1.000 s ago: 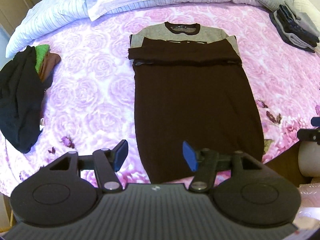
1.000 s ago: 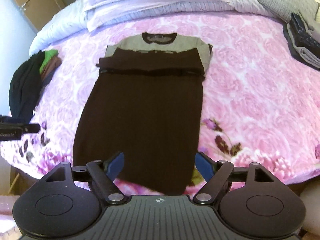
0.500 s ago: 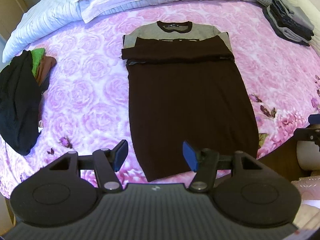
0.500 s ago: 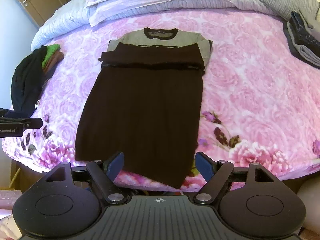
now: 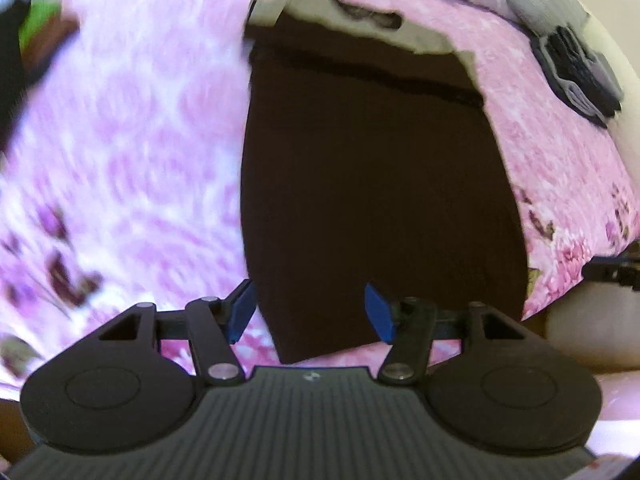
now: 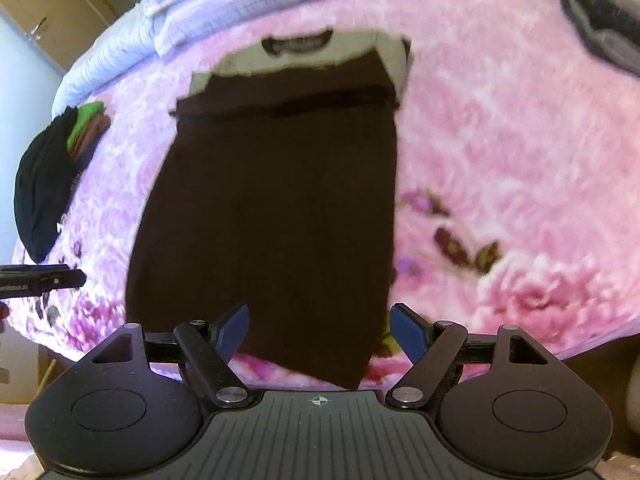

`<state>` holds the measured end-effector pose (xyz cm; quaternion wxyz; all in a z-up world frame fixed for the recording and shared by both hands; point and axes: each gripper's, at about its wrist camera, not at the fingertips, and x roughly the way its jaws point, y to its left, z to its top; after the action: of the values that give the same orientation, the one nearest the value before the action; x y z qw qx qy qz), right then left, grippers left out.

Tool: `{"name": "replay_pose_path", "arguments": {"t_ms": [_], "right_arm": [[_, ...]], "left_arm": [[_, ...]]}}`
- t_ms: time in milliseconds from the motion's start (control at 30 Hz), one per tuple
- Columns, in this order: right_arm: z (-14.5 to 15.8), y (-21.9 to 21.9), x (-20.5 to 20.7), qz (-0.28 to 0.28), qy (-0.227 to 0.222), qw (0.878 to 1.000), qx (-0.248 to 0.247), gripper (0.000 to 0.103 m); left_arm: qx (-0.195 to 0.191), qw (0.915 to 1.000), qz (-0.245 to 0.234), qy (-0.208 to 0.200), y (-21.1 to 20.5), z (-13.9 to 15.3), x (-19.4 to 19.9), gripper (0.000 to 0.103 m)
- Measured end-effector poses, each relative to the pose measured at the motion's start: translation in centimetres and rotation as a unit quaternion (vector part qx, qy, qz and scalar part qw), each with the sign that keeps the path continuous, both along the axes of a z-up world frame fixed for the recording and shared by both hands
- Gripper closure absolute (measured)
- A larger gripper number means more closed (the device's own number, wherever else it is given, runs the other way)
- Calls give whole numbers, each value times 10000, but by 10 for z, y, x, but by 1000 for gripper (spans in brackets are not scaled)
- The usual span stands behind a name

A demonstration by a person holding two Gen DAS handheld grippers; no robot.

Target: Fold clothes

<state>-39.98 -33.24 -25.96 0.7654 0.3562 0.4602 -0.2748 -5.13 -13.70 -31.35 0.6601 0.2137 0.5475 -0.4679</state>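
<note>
I see the dark brown knitted garment with a grey top and dark collar [image 5: 372,184] lying flat and lengthwise in the middle of the bed's pink rose-print cover [image 5: 132,152], its collar toward the top of the frame and its hem at the bottom, near the bed's edge. A strip of its brown fabric lies folded across the chest, just below the grey part. In the right wrist view the same garment [image 6: 272,208] fills the centre, hem lowest. My left tool [image 5: 310,312] hangs over the hem's left corner; its blue pads [image 5: 240,312] are apart with the brown cloth showing between them in the frame, they are closing, and I cannot see them pressing on the cloth. My right tool [image 6: 320,330] sits above the hem's right part, its blue pads spread wide and gripping nothing. At the left edge of the right view lies a heap of black, green and brown clothes [image 6: 52,184]. In the upper right of the left view rests a stack of folded dark and grey clothes [image 5: 576,72]. Pale striped bedding [image 6: 248,4] runs along the top.
</note>
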Motion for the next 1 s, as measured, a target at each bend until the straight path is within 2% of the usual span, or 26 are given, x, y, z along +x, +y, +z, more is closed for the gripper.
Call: {"name": "replay_pose_path", "arguments": {"t_ms": [67,167,267,400,500,600,767,900,933,967,1000], "right_arm": [[-27,-3,-4,-69,-52,9998,188,29],[-65,-12,-12,-240,-305,9975,582,39],[-89,-25,-20,-508,-633,9936,781,40],[-115,-51,-25,-908,-923,9883,812,40],[-127,-70,-27,-1102,-1367,9809,837,40],[-136,-82,-33,-1203,-1778,9700,1145,41],[-138,-66,-52,-1122,-1939,9600,1683,50],[-144,-52,-59,-1124,-1998,9524,2012,52],[-146,-55,-60,-1236,-2037,9484,2092,53],[-147,-58,-59,-1292,-2051,9457,2165,59],[-147,-61,-57,-1270,-1990,9470,2180,78]], "left_arm": [[22,9996,129,256,4,-30,12,54],[-120,9978,295,573,6,-63,30,56],[-354,9950,491,793,8,-84,49,56],[-818,9892,589,1062,1,-101,72,56],[-1192,9817,566,1373,-7,-112,89,56],[-1409,9738,527,1704,-8,-120,94,57],[-1466,9592,420,2381,14,-133,79,66],[-1404,9531,484,2637,23,-140,74,78],[-1366,9538,501,2628,22,-140,75,88],[-1293,9561,449,2592,19,-141,76,94],[-1233,9584,375,2547,18,-140,76,96]]}}
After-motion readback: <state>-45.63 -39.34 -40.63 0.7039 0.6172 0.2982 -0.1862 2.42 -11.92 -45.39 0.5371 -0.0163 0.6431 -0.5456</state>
